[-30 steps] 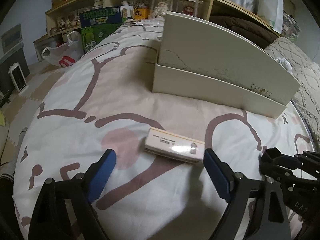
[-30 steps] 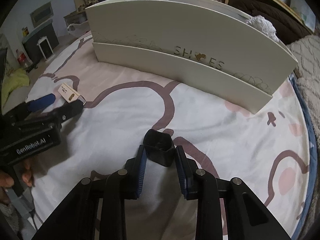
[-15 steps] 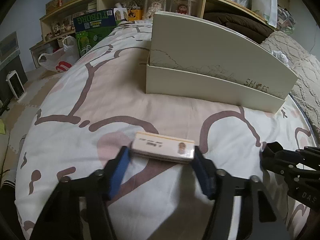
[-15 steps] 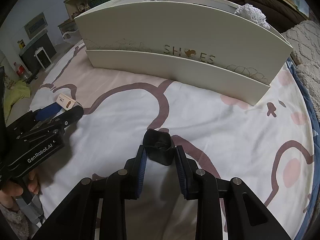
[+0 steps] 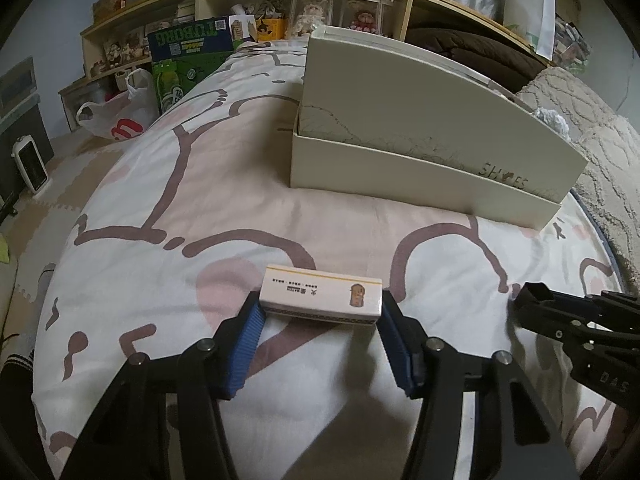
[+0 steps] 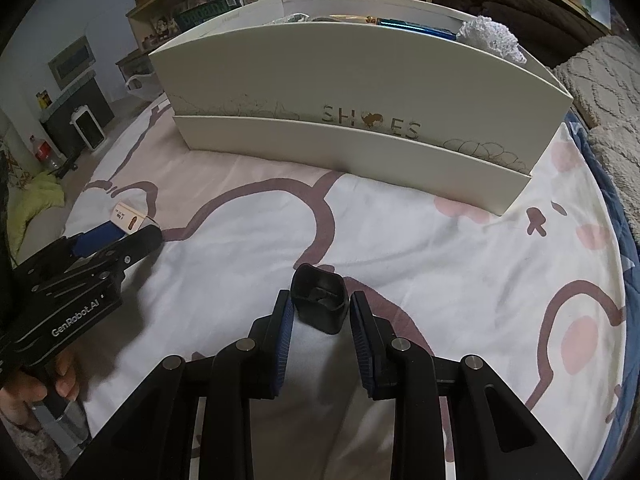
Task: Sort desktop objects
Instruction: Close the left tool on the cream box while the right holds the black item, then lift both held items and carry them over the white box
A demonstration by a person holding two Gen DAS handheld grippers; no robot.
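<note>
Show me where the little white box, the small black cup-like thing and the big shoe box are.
white box [image 5: 320, 294]: left wrist view, its printed top face.
black cup-like thing [image 6: 319, 304]: right wrist view, its front wall.
shoe box [image 6: 360, 80]: right wrist view, its front wall.

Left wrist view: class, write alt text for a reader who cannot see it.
The left gripper is shut on a small white matchbox over a patterned bedsheet. A cream shoebox stands behind it, and the right gripper enters from the right edge.

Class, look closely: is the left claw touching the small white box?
Touching. The left wrist view shows both blue pads of the left claw pressed against the ends of the small white box.
</note>
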